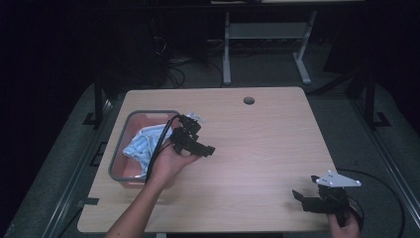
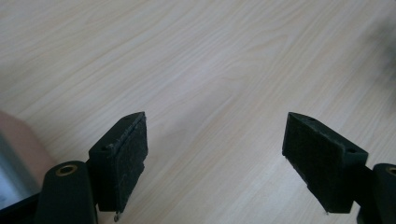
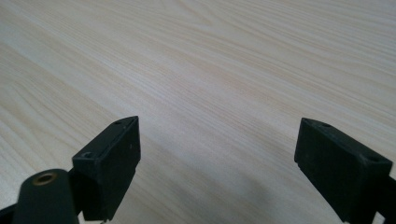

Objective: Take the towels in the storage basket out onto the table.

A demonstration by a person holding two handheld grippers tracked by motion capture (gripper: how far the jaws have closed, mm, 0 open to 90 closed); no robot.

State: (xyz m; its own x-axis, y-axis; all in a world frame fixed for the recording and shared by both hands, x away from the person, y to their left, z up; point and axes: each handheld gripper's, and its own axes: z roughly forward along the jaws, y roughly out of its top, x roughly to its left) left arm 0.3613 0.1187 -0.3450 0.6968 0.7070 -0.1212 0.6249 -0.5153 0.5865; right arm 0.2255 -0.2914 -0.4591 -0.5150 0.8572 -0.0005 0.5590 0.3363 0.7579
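A pink bin (image 1: 130,120) with a grey rim stands at the table's left side, and a light blue cloth (image 1: 143,145) lies crumpled inside it. My left gripper (image 1: 207,150) hovers just right of the bin, pointing right over bare wood. Its jaws stand wide apart with nothing between them (image 2: 215,154); a corner of the bin (image 2: 16,149) shows at the lower left there. Near the table's front right corner my right gripper (image 1: 303,191) points left, also open and empty (image 3: 217,163) above the wood.
The light wooden table (image 1: 257,144) has a round cable hole (image 1: 248,100) near its far edge. Beyond it stand the white legs of another desk (image 1: 227,54) and some cables on a dark floor.
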